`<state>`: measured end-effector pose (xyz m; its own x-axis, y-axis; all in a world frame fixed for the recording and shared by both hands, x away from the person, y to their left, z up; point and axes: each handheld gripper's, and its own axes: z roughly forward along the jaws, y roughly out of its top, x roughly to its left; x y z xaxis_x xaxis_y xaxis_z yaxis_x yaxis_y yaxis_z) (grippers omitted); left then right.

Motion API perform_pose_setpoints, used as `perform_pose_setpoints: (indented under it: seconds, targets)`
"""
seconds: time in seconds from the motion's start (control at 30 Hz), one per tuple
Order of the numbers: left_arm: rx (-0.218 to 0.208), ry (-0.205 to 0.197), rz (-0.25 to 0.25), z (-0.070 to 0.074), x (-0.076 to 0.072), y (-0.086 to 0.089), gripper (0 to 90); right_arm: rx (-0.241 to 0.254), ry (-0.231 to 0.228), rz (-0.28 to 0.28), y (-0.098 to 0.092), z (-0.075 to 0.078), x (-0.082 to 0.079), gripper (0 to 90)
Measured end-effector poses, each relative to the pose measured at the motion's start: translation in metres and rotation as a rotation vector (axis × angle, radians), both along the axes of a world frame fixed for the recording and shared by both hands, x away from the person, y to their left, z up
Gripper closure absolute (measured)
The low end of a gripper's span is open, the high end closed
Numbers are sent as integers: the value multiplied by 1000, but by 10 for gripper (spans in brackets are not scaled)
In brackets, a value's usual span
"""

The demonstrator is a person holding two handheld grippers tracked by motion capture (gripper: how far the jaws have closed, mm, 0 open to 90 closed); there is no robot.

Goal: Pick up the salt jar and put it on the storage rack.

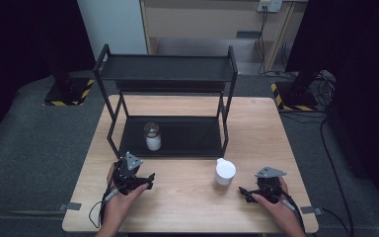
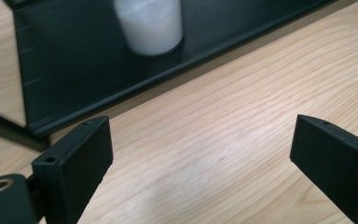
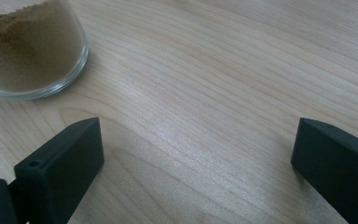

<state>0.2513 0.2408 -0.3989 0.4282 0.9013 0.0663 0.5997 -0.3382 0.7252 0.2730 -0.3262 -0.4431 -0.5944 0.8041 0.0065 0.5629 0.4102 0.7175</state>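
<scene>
Fingers of both the left gripper (image 1: pixel 143 181) and the right gripper (image 1: pixel 244 193) are standing wide apart, gripping nothing. Beside the right one, a white-lidded glass jar of brown powder (image 1: pixel 224 175) is sitting on the pale wooden tabletop (image 1: pixel 187 207); rigid, smooth, breakable, probably best taken around its body. Both hands are resting low, fingers pointing inward.

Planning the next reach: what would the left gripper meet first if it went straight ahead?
Probably the front edge of the black rack's lower shelf; the jar of white powder stands just behind it.
</scene>
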Motion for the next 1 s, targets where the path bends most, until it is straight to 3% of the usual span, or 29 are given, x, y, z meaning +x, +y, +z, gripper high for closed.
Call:
perform_pose_setpoints:
  seconds: [0.6, 1.0]
  targets:
    - [-29, 44, 88, -18, -8, 27, 50, -1, 3, 0, 0, 0, 0, 27]
    - [-3, 67, 140, -31, 1, 34, 57, -1, 3, 0, 0, 0, 0, 28]
